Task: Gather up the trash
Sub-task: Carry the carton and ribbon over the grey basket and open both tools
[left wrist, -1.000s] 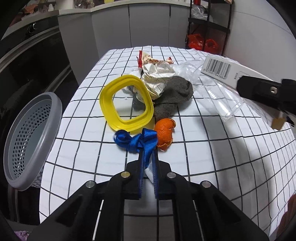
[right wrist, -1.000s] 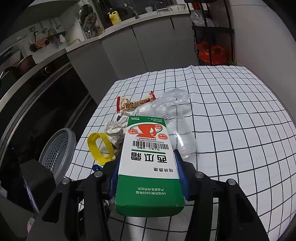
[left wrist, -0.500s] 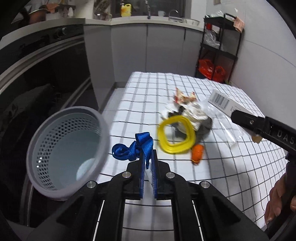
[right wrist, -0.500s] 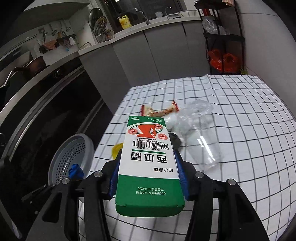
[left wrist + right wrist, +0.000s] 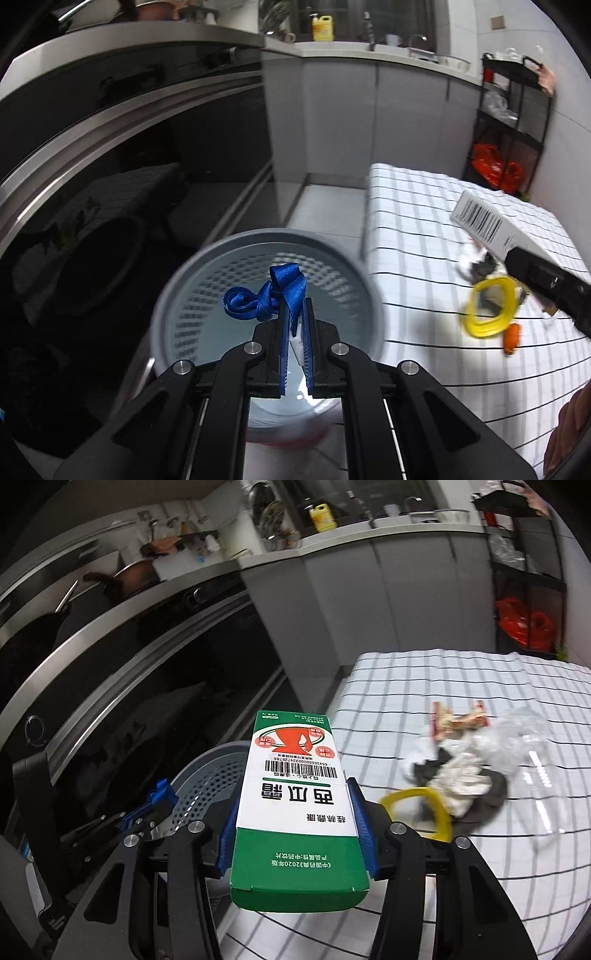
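Observation:
My left gripper [image 5: 295, 314] is shut on a blue ribbon [image 5: 269, 295] and holds it over the open mouth of the grey perforated basket [image 5: 207, 266]. My right gripper [image 5: 293, 812] is shut on a green and white carton [image 5: 295, 805], held above the table edge near the basket [image 5: 207, 775]. The carton [image 5: 487, 225] and right gripper also show in the left wrist view. On the checked table lie a yellow ring [image 5: 491, 310], an orange peel [image 5: 512, 334], crumpled paper [image 5: 461, 786], a grey sock [image 5: 495, 790], a snack wrapper [image 5: 458, 720] and a clear plastic bottle [image 5: 532, 749].
The checked table [image 5: 424, 686] stands right of the basket. A dark oven front [image 5: 110, 147] fills the left. Grey cabinets [image 5: 351, 122] and a black shelf with red bags [image 5: 506, 140] stand behind. The left gripper [image 5: 147, 812] shows in the right wrist view beside the basket.
My left gripper has lifted the blue ribbon off the table and swung left until it is over the basket. My right gripper has followed left with the carton towards the basket.

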Demonstrator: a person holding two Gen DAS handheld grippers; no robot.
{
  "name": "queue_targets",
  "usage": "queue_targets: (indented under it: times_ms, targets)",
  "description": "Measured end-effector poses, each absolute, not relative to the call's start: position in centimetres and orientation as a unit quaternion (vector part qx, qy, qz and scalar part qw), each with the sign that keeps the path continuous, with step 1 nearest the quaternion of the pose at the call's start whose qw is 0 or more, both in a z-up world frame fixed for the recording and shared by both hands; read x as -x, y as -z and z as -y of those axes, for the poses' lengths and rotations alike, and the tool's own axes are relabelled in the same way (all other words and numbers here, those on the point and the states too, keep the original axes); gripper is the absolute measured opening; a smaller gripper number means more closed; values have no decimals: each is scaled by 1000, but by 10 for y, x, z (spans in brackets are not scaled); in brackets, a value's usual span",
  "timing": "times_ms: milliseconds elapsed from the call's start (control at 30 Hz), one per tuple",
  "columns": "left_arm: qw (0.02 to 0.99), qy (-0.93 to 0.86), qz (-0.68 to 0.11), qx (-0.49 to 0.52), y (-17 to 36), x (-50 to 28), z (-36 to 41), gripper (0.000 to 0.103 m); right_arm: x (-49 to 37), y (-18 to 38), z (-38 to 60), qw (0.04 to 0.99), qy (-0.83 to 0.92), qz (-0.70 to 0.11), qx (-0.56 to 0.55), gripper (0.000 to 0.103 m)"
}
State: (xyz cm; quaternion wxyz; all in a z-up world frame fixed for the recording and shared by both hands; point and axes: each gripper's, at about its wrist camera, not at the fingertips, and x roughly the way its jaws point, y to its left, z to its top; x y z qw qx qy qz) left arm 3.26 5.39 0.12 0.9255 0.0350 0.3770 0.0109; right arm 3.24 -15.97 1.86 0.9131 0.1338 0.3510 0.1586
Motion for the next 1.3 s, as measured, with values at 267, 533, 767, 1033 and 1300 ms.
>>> queue_targets:
  times_ms: [267,533,767,1033,1300]
  targets:
    - [913,-44,-405,-24,19,-50,-96,7,-67,7,94,891,-213,-387,-102,50]
    - [899,-48,-436,-11,39,-68,-112,7,-81,26,54,878,-228,-418,-53,50]
    - [887,-48,-458,1,51,-75,-123,7,-83,36,48,871,-231,-431,-50,50]
    - [885,-41,-463,6,54,-74,-122,10,-85,38,49,870,-227,-435,-50,51]
    - [883,-44,-467,11,53,-74,-123,17,-82,35,59,876,-218,-425,-62,64]
